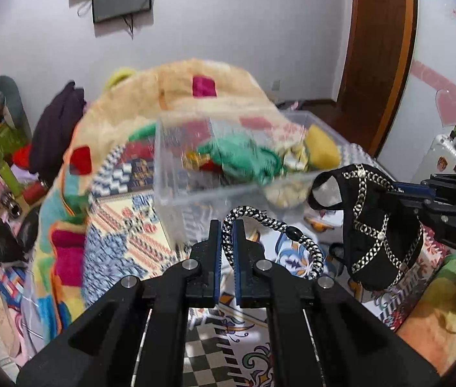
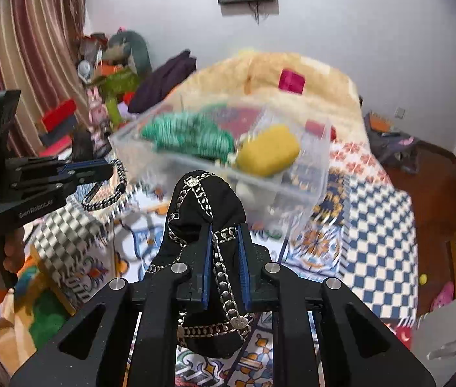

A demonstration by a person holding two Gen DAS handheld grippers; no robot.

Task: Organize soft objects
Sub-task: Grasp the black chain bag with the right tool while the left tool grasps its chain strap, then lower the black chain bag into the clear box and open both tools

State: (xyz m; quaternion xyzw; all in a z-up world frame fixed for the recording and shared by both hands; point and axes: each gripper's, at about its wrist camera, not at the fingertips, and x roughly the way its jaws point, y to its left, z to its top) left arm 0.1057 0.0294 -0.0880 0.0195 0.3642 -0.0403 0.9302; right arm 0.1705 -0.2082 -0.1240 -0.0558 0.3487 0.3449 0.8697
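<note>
Both hands are busy here, held up over the bed (image 2: 379, 213) with its patchwork cover. The left tongs (image 1: 227, 225) are nearly closed, pinching a black-and-white braided cord (image 1: 305, 248) that loops up past the tips and curls off to the right, with a dark bead on it. The right tongs (image 2: 224, 229) are clamped on a black cap (image 2: 202, 206) trimmed with silver chain; from the right wrist view it bulges out ahead of the pads and hangs down underneath. The left wrist view gives the side-on look you don't get otherwise: the cap (image 1: 366, 222) dangles from the right tongs (image 1: 392, 190) coming in from the right edge, and you can see its opening and the criss-cross chain pattern. The right wrist view returns the favour, showing the left tongs (image 2: 108, 167) from the side with the cord (image 2: 111, 190) drooping off the tips in a loop. Just beyond both sits a clear plastic bin (image 2: 311, 174) on the bed, blurry in both shots, with a green knitted thing (image 2: 192, 132) and a yellow sponge (image 2: 269, 150) inside. Behind it there's a big fluffy cream blanket (image 2: 318, 74) with coloured squares. Only the right view shows the striped curtain (image 2: 24, 48); only the left catches the wooden door (image 1: 379, 48).
</note>
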